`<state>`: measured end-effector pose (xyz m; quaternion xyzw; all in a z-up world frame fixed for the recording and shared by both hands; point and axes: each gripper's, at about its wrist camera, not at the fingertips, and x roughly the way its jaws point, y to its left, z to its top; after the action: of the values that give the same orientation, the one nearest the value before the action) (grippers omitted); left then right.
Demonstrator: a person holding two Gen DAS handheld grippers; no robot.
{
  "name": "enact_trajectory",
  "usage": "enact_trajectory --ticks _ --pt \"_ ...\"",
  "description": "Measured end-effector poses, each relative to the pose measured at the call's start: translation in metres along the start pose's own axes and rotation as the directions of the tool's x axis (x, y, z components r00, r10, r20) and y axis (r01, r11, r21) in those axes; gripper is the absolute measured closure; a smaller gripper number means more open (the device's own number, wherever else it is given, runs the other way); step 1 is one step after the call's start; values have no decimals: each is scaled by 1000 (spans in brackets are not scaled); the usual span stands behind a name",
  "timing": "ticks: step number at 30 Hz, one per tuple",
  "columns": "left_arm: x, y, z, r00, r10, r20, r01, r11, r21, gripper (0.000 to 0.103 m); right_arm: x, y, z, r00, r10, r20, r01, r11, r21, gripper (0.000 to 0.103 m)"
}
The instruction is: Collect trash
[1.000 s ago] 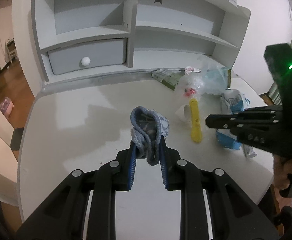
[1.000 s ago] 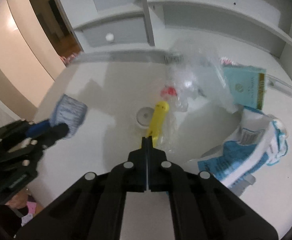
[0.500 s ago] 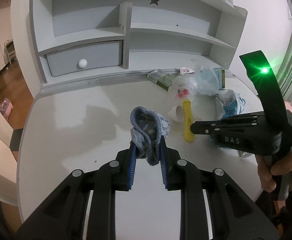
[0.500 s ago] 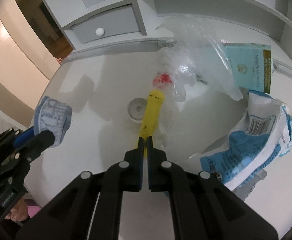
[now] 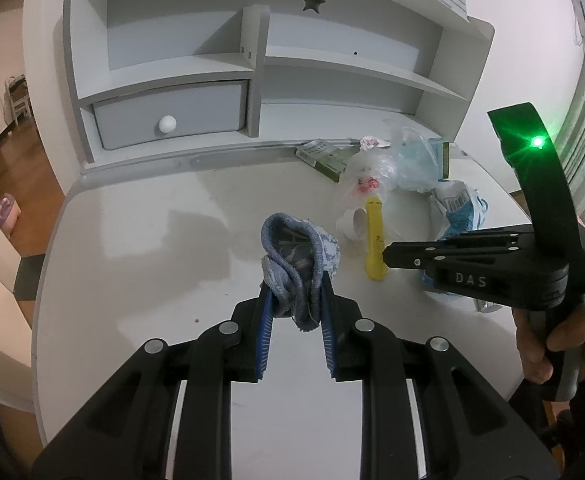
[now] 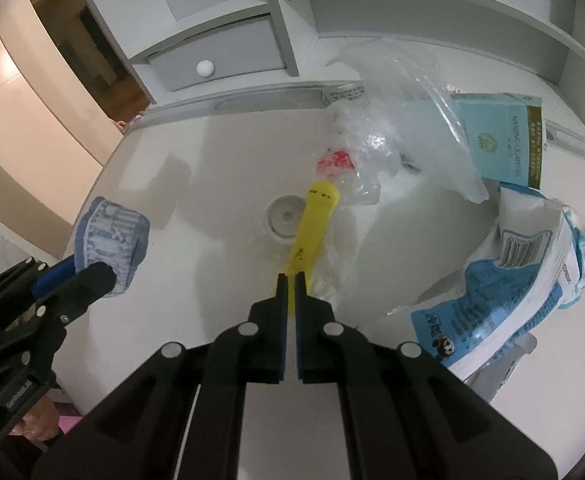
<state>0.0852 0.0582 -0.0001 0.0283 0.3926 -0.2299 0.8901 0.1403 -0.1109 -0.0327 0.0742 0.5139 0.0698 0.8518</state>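
The left claw [image 5: 294,300] pinches a bunched blue sock [image 5: 298,256] above the worktop [image 5: 152,264]; the right claw [image 6: 289,280], fully closed and empty, hovers over a yellow wrapper [image 6: 312,224].

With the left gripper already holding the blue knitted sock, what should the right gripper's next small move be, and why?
Probably open the right gripper and lower it onto the yellow plastic stick. Its jaws are shut and empty just above the stick's near end, while the left gripper is occupied clamping the blue knitted sock above the white desk.
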Motion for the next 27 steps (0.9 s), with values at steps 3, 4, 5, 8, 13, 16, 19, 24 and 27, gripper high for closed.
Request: enact_trajectory --ticks 3,4,5,8,13,16,19,24,27 --pt "1 2 -1 1000 -4 -5 4 1000 -5 82 -4 0 -2 1000 -3 8 3 1000 6 102" --pt "2 2 -1 1000 -3 -6 3 1000 -9 82 -5 1 -3 1000 -5 8 5 1000 6 94" --pt "2 3 -1 1000 -2 -7 2 1000 -11 82 -6 2 -3 1000 -8 11 8 1000 2 57" --pt "3 3 -1 1000 -7 -10 7 1000 -14 82 -22 9 -4 991 -46 123 50 998 -31 8" --pt "2 4 0 1000 -7 -3 7 1000 -21 82 -18 7 2 996 -5 86 7 1000 -20 29" --pt "2 6 0 1000 -3 -1 3 1000 -23 82 -7 6 2 998 4 57 -3 1000 -14 39" --pt "3 7 0 1000 -5 -4 4 1000 -24 82 0 4 2 999 -1 45 2 1000 -10 45" --pt "5 6 -1 1000 -10 -19 9 1000 -17 82 11 5 7 1000 -13 20 13 1000 -14 56" --pt "4 6 1 1000 -8 -18 7 1000 -14 82 16 5 6 1000 -20 4 20 1000 -19 74"
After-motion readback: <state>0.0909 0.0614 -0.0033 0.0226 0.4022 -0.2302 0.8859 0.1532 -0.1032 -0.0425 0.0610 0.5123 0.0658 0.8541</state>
